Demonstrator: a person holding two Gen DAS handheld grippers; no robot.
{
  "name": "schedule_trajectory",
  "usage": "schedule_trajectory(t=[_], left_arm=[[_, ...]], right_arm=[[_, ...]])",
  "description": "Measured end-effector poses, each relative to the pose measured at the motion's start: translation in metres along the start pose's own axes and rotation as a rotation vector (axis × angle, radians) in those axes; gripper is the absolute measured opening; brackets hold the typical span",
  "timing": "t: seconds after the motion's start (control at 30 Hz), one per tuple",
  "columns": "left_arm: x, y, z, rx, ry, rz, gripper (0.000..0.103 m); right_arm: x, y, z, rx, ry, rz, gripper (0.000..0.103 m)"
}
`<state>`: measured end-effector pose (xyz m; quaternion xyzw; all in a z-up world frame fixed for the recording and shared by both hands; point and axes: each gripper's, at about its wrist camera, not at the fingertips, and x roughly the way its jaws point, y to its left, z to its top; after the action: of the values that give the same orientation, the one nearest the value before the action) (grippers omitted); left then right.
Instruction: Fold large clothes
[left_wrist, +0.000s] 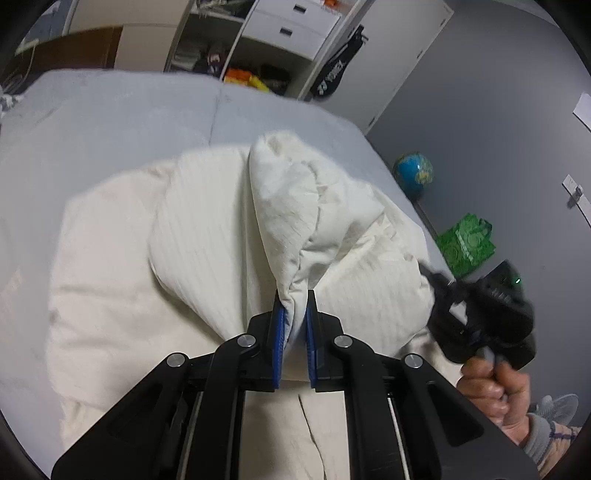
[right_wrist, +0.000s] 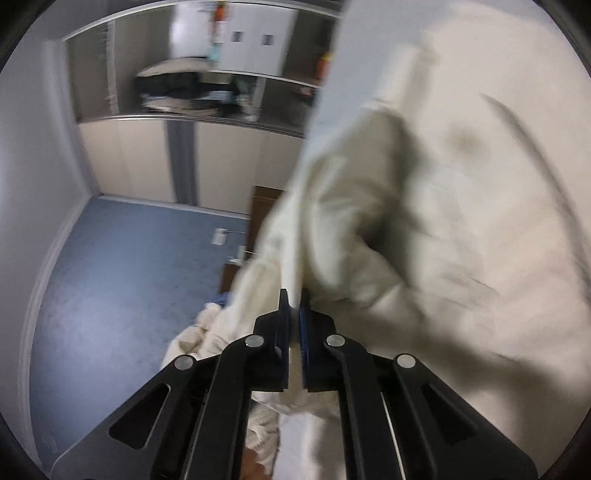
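Note:
A large cream-white ribbed garment lies bunched on a grey bed. My left gripper is shut on a pinched fold of the garment and lifts it into a peak above the bed. My right gripper is shut on another edge of the same garment, which hangs blurred across the right of its view. The right gripper also shows in the left wrist view, held in a hand at the garment's right side near the bed's edge.
An open wardrobe with shelves and drawers stands behind the bed. A black racket bag, a globe and a green bag sit along the grey wall. Blue carpet lies beside the bed.

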<state>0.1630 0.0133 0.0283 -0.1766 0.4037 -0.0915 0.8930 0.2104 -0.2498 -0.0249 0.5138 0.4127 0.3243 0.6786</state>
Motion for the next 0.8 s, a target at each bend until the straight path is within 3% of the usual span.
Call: schedule_trajectory(t=[0.1,0.17,0.27,0.33,0.4,0.43,0.67,0.7,0.73,0.8], left_arm=[[0.009,0.001,-0.013,-0.006,0.022,-0.006,0.01],[0.01,0.003,-0.016,-0.016,0.019,-0.007,0.01],[0.011,0.009,-0.014,-0.045,0.011,-0.015,0.01],[0.011,0.009,-0.014,-0.034,0.013,-0.012,0.01],[0.01,0.008,-0.018,-0.03,0.013,-0.01,0.01],[0.009,0.009,-0.018,-0.034,0.013,-0.011,0.01],[0.007,0.008,-0.02,-0.037,0.013,-0.01,0.01],[0.008,0.008,-0.02,-0.034,0.018,-0.007,0.01],[0.007,0.007,-0.019,-0.032,0.022,-0.002,0.011],[0.007,0.007,-0.018,-0.029,0.034,0.002,0.013]], right_arm=[[-0.012,-0.015,-0.008,0.029,0.02,-0.051,0.004],[-0.021,0.0,-0.009,-0.029,0.019,-0.108,0.007],[-0.03,0.048,-0.011,-0.214,-0.014,-0.171,0.01],[-0.026,0.07,-0.011,-0.288,-0.015,-0.176,0.02],[-0.011,0.085,-0.01,-0.327,0.028,-0.187,0.042],[0.001,0.09,-0.009,-0.338,0.059,-0.209,0.044],[0.055,0.078,-0.017,-0.308,0.209,-0.332,0.042],[0.058,0.076,-0.018,-0.308,0.214,-0.334,0.025],[0.059,0.077,-0.021,-0.318,0.217,-0.323,0.015],[0.056,0.084,-0.028,-0.364,0.201,-0.308,0.008]])
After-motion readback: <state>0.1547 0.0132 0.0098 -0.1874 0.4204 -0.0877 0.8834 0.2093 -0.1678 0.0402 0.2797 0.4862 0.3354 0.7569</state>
